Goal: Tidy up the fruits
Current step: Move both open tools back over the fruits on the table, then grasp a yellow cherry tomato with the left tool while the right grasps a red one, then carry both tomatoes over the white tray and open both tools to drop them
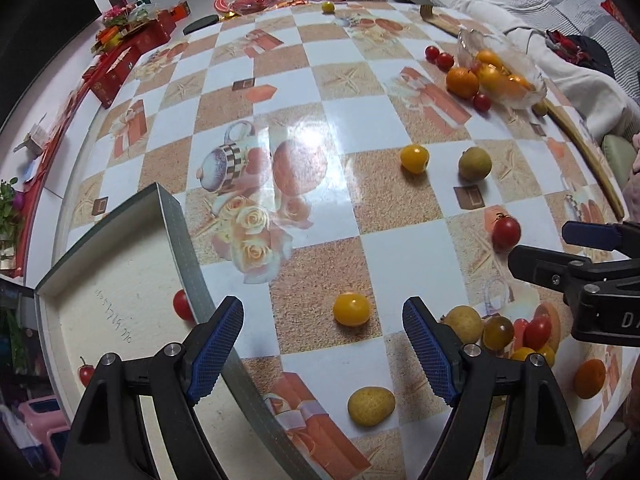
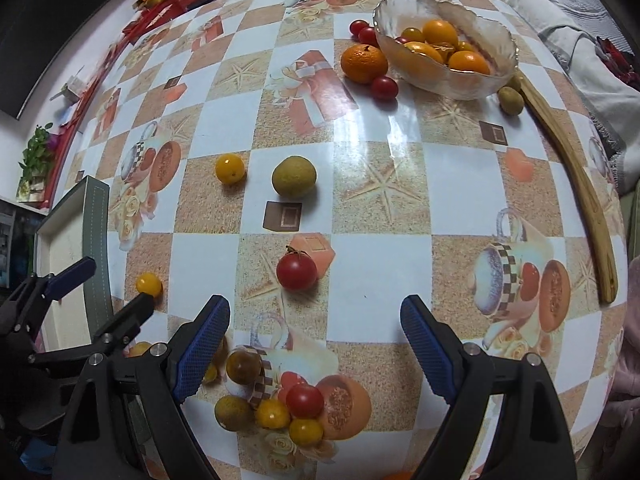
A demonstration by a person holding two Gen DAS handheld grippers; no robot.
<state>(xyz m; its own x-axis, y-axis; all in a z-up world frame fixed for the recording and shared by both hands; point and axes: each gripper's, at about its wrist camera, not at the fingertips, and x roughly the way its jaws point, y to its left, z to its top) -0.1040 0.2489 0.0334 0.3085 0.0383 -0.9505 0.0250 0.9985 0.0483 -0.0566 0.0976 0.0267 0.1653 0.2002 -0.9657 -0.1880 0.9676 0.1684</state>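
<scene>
- The left hand-held gripper (image 1: 323,342) is nearest the camera. Its jaws stand apart and grasp nothing; a yellow tomato (image 1: 351,309) lies on the bench (image 1: 400,256) between the blue pads (image 1: 218,344), not touched.
- The right hand-held gripper (image 2: 315,344) is also released and empty. It hangs over a small heap of fruit (image 2: 276,396); a red tomato (image 2: 297,272) lies just ahead of it.
- More fruit is scattered on the bench: a pale oval fruit (image 1: 371,406), a second yellow tomato (image 1: 415,158), a green round fruit (image 1: 475,164).
- Two containers are there. A grey box (image 1: 120,320) at the left holds two red tomatoes (image 1: 183,305). A glass bowl (image 2: 444,76) at the far right holds orange fruit, and a mandarin (image 2: 364,63) and small red tomatoes lie just beside it.
- I judge the step in hand to be the grasp of the yellow tomato by the left gripper. To do it well, lower straight down and center the fruit between the pads, because a round fruit may roll away. Close softly, as the skin is thin.
- The box wall is just beside the left pad, so keep clear of it.
- Writing: handwritten marks on the box floor, too small to read; the letters "DA" on the right gripper, the rest cut off.
</scene>
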